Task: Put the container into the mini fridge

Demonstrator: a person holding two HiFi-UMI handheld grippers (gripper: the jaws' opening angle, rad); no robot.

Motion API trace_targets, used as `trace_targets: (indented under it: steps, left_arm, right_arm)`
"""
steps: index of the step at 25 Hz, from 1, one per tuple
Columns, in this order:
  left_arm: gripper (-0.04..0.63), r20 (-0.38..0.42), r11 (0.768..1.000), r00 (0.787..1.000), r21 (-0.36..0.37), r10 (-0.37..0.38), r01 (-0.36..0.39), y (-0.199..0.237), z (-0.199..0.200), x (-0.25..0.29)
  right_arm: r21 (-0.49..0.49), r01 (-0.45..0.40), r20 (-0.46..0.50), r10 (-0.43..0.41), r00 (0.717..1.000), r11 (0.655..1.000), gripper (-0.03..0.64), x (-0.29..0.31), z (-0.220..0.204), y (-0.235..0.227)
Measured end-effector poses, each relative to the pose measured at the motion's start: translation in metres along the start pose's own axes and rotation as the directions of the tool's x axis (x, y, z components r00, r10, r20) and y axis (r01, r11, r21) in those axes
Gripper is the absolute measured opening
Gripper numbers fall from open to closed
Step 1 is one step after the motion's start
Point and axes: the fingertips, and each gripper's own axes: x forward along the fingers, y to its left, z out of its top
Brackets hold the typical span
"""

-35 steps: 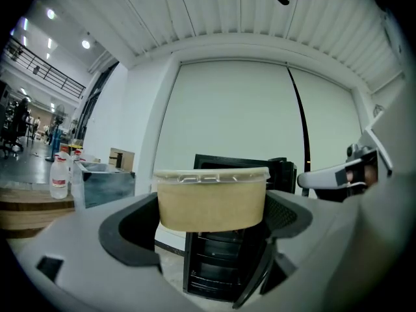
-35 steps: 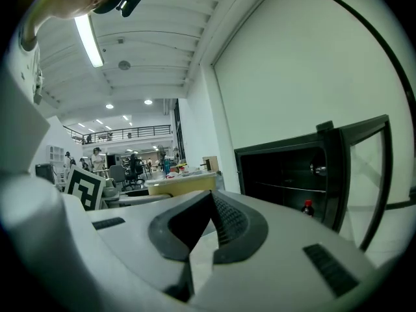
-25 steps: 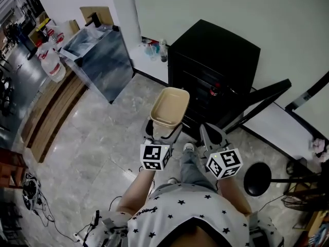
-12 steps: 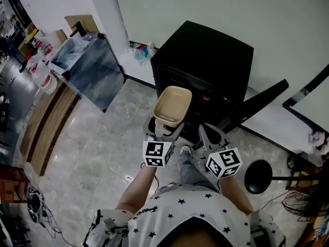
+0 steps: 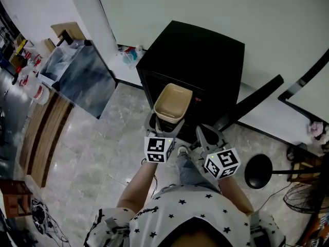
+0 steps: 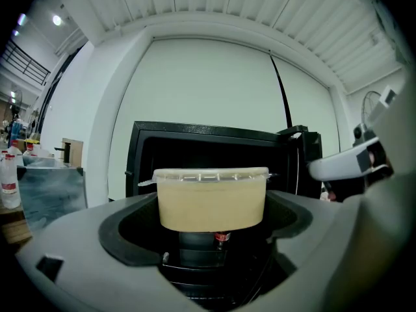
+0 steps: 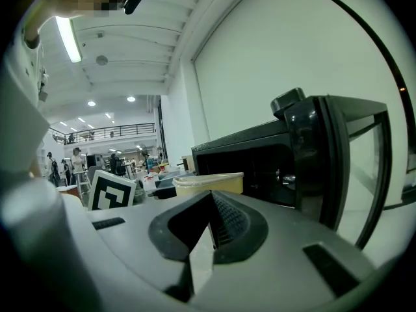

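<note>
A grey marble floor [image 5: 87, 153] and a pale wall [image 5: 216, 4] frame the scene, with a black fridge [image 5: 205, 50] against the wall and its door [image 5: 257, 98] swung out to the right of the head view.

The left hand-held gripper [image 5: 164, 125] is clamped on a beige container [image 5: 172, 102]. In the left gripper view the tub sits level between the jaws with its clear lid on, straight in front of the dark opening. The right hand-held gripper [image 5: 205, 134] sits just right of it, lower in the frame. Its jaws are pressed together on nothing and aimed at the door edge.

The step in hand looks like the last approach before sliding the tub in. It would go best with the tub kept level and centred on the opening, lowered enough for the lid rim to pass under the top frame, and set on a shelf before the jaws part. A small red-labelled item [image 6: 221, 237] shows inside, below the tub, so the landing spot should be to one side of it. The right hand-held gripper should keep clear of the door so as not to swing it shut.

Compared with a second ago, the fridge has moved from right of centre to the middle of the head view. The container now overlaps its opening instead of hanging over bare floor short of it. The grip looks unchanged.
</note>
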Motion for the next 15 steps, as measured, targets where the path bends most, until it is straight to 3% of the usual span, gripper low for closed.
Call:
trace_targets:
  steps: [15]
  left_arm:
    - [0.509, -0.028, 0.999, 0.999, 0.032, -0.037, 0.038, -0.003, -0.014, 0.048]
  right_arm:
    - [0.017, 0.034, -0.004, -0.034, 0.999, 0.999, -0.006, 0.007, -0.008, -0.014]
